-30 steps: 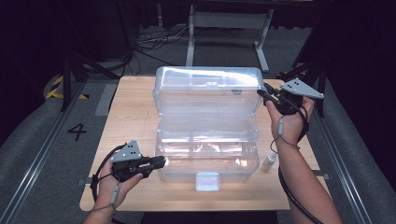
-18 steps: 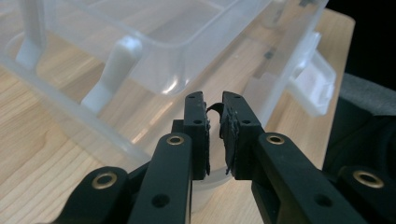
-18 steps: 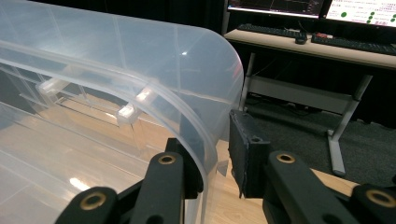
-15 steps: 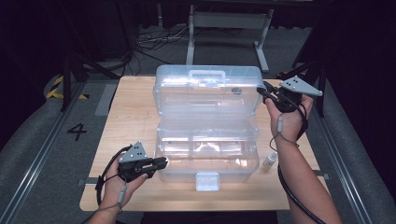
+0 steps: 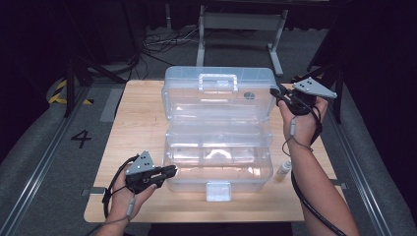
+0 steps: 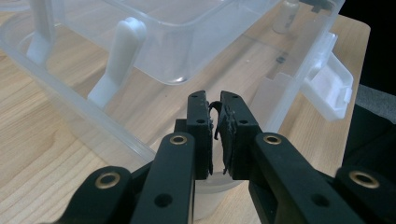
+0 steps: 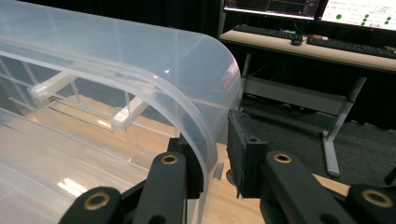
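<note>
A clear plastic toolbox (image 5: 219,169) stands open on the wooden table, its lid (image 5: 219,98) leaning back with the handle (image 5: 217,81) on top. My left gripper (image 5: 169,170) is at the box's front left corner. In the left gripper view its jaws (image 6: 215,105) are nearly together over the corner rim (image 6: 70,109), pinching it. My right gripper (image 5: 275,93) is at the lid's right end. In the right gripper view it (image 7: 217,140) straddles the lid's curved side wall (image 7: 187,70). The jaws have just been closing, and a thin gap remains at the outer pad (image 7: 243,149).
A small white bottle (image 5: 283,169) stands on the table by the box's right front corner. The white latch (image 5: 219,191) hangs off the box's front. An inner tray (image 6: 177,42) sits raised on white hinge arms (image 6: 116,56). A desk with monitors (image 7: 327,9) lies beyond the table.
</note>
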`<state>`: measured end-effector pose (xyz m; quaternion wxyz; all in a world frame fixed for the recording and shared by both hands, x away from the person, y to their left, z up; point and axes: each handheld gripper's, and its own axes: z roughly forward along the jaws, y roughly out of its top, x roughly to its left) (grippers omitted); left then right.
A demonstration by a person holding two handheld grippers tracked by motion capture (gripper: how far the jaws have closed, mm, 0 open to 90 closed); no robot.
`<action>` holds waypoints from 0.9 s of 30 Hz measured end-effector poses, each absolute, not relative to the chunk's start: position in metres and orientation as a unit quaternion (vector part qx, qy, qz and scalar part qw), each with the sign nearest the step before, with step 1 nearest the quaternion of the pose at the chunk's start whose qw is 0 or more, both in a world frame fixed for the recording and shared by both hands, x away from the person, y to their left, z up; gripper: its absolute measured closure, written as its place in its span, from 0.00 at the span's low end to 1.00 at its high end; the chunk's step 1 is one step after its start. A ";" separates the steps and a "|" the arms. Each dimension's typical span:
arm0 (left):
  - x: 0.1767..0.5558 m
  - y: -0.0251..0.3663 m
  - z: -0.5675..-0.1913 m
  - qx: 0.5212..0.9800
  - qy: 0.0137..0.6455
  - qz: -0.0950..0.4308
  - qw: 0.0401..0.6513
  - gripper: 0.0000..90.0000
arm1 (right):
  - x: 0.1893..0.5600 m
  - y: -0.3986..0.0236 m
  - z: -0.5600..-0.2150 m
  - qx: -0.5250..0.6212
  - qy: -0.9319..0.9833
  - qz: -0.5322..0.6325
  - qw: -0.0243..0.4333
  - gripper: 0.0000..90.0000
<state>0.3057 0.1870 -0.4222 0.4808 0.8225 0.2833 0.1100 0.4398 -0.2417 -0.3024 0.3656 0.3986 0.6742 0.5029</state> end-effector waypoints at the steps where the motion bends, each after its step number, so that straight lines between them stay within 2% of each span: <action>1: 0.306 0.187 -0.422 0.822 0.283 0.109 0.482 0.92 | 0.441 -0.242 -0.303 0.398 0.674 0.502 0.367 0.86; 27: 0.305 0.188 -0.424 0.820 0.280 0.110 0.487 0.92 | 0.479 -0.239 -0.311 0.408 0.652 0.518 0.373 0.90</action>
